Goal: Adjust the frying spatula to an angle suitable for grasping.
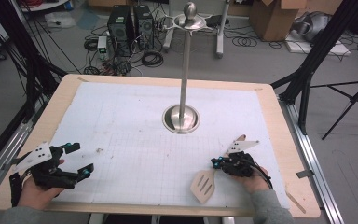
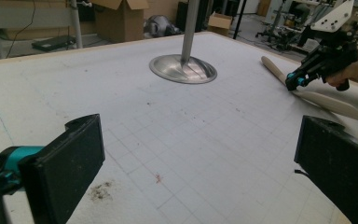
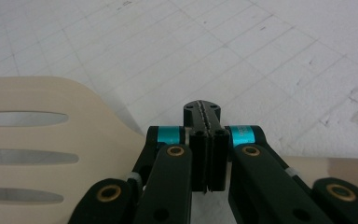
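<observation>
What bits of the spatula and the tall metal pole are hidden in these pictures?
- Spatula handle: in the high view the right gripper and hand cover most of it.
- Whether the shut right gripper touches the spatula: in the right gripper view its own jaws hide the spot.
- Metal stand: the left gripper view's top edge cuts its pole off.
- Spatula's slotted blade: the right gripper view's left edge cuts it.

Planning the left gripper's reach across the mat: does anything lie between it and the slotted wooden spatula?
Nothing visible does. The mat between the open left gripper and the spatula is bare apart from small stains. The metal stand sits farther back, off that line. The shut right gripper is already over the spatula's handle.
</observation>
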